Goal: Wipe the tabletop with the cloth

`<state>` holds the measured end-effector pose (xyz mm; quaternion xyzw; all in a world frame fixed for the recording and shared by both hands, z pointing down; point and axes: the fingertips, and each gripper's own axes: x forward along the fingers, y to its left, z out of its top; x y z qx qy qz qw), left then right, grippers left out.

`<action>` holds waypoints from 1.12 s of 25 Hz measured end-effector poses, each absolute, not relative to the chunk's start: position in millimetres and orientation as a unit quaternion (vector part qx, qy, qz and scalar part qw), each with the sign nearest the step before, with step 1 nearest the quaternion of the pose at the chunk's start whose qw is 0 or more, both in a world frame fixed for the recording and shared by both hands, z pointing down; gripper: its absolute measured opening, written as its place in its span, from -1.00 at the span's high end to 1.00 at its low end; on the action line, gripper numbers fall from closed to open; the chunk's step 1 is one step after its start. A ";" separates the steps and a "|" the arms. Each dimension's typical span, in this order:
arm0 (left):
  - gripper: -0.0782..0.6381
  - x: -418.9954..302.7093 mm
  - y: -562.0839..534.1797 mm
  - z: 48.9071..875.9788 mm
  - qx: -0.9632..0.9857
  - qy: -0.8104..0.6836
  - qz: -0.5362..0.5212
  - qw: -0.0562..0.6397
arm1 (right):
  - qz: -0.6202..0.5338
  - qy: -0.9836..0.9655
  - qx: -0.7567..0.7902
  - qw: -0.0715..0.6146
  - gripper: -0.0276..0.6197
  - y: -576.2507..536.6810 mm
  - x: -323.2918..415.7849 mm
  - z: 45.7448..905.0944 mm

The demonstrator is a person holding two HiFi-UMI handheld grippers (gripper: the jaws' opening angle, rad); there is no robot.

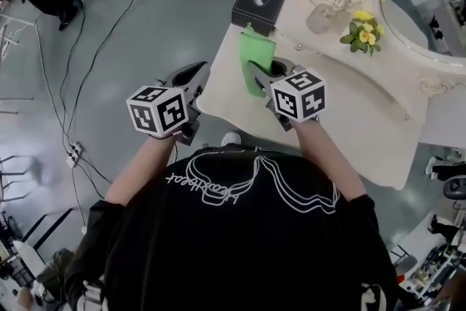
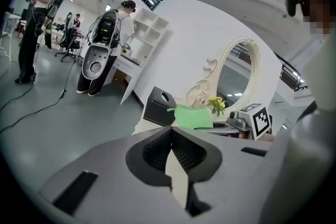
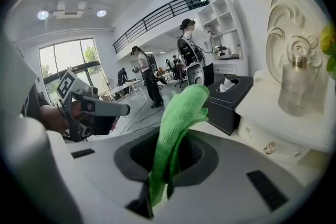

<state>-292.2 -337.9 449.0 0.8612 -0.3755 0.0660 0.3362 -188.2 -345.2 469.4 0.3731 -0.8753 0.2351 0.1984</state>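
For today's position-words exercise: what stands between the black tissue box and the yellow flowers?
A clear glass bottle, between tissue box and flowers; clearest in the right gripper view.

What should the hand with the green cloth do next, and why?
Probably lower the right gripper so the green cloth presses flat on the tabletop. Its jaws are shut on the cloth, which sticks out in the air near the table's edge and does not seem to lie on the surface, so wiping cannot start yet.
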 end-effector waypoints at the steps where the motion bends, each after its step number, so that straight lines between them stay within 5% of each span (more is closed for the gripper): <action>1: 0.77 -294.1 -339.7 451.0 0.860 -0.376 0.067 0.338 | 0.237 -0.874 0.371 0.204 0.73 -348.9 -193.4 474.4; 28: 0.77 -319.3 -352.8 494.0 0.832 -0.400 0.086 0.374 | 0.238 -0.826 0.390 0.331 0.73 -402.9 -223.6 570.7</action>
